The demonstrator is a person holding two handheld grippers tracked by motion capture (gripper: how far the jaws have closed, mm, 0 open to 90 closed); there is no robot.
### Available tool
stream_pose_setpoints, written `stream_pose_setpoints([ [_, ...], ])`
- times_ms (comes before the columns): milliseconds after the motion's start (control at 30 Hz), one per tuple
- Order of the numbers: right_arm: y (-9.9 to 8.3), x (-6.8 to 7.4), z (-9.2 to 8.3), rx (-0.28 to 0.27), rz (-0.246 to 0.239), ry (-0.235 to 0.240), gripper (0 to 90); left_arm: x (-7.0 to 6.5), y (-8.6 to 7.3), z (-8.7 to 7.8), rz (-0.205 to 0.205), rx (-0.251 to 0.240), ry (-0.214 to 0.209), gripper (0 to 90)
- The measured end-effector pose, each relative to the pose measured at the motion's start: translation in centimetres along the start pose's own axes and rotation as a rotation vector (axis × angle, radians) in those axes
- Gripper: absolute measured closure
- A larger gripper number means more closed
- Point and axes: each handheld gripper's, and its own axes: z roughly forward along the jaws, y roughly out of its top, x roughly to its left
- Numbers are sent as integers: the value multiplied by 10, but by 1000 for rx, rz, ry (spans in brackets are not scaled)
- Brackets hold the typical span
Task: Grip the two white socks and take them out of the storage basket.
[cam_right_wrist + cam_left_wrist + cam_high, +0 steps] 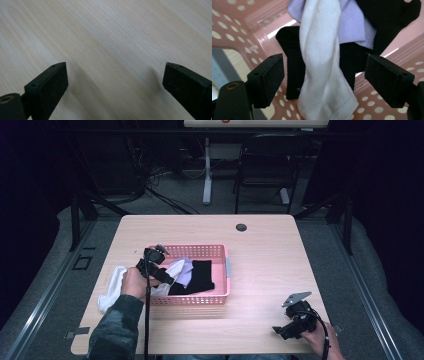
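My left gripper [324, 82] is wide open around the white sock [322, 62] – it runs twelve to six – not squeezing yet.

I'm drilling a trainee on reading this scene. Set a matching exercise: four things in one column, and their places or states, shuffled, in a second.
Things:
1. white cloth
2. black cloth
3. right tongs
4. pink basket

Places or states:
A. open over bare wood
B. draped over the basket's left edge
C. on the table, holding cloths
D. lying inside the basket, right of the lilac cloth

Pairs: 1-B, 2-D, 3-A, 4-C
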Motion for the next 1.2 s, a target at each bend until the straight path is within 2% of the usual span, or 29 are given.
stream_pose_setpoints([
  [67, 0, 0, 0, 1, -2, -1, 53, -2, 0, 5, 9, 17, -7, 294],
  [100, 0, 0, 0, 3, -5, -7, 53, -4, 0, 7, 15, 27, -2, 295],
  [167, 0, 0, 0, 2, -7, -5, 53, -5, 0, 11, 23, 26, -16, 375],
  [333, 0, 0, 0, 1, -5, -7, 53, -7, 0, 20, 49, 65, 3, 561],
  [500, 0, 0, 0, 1, -5, -3, 53, -3, -3, 20, 46, 64, 6, 761],
  [600, 0, 0, 0, 1, -4, -5, 53, -4, -4, 17, 58, 51, 20, 844],
  [800, 1, 0, 0, 4, -6, -5, 53, -5, -4, 5, 69, 10, 35, 860],
  [933, 1, 1, 1, -1, -1, -3, 53, -7, -3, -9, 74, -27, 43, 859],
  [1200, 1, 1, 1, 0, -1, -6, 53, -3, -2, -32, 57, -109, 64, 859],
])
